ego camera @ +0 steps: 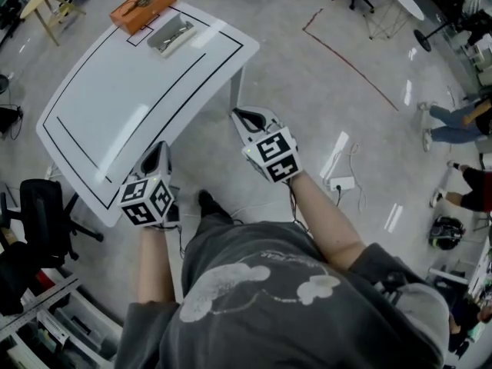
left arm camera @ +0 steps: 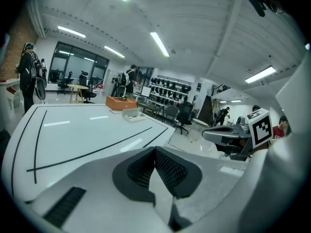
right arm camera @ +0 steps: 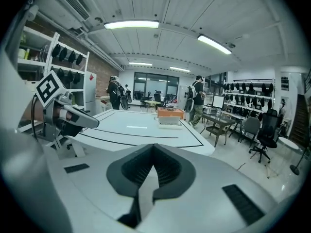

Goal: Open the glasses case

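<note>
A white table point(ego camera: 115, 106) with black lines stands ahead of me. At its far corner lies an orange case point(ego camera: 143, 6) with a dark thing on its lid. Beside it lies a pale grey case point(ego camera: 171, 35) that looks open. Both show small in the left gripper view, orange case point(left arm camera: 121, 102) and grey case point(left arm camera: 132, 114), and in the right gripper view, orange case point(right arm camera: 170, 113) and grey case point(right arm camera: 170, 121). My left gripper point(ego camera: 159, 146) hangs over the table's near edge, shut and empty. My right gripper point(ego camera: 240, 114) is off the table's right edge, shut and empty.
A black office chair point(ego camera: 42, 206) stands at the table's near left. A power strip point(ego camera: 342, 183) and cables lie on the floor to the right. Seated people point(ego camera: 461, 121) are at the far right. Two people point(right arm camera: 115, 93) stand beyond the table.
</note>
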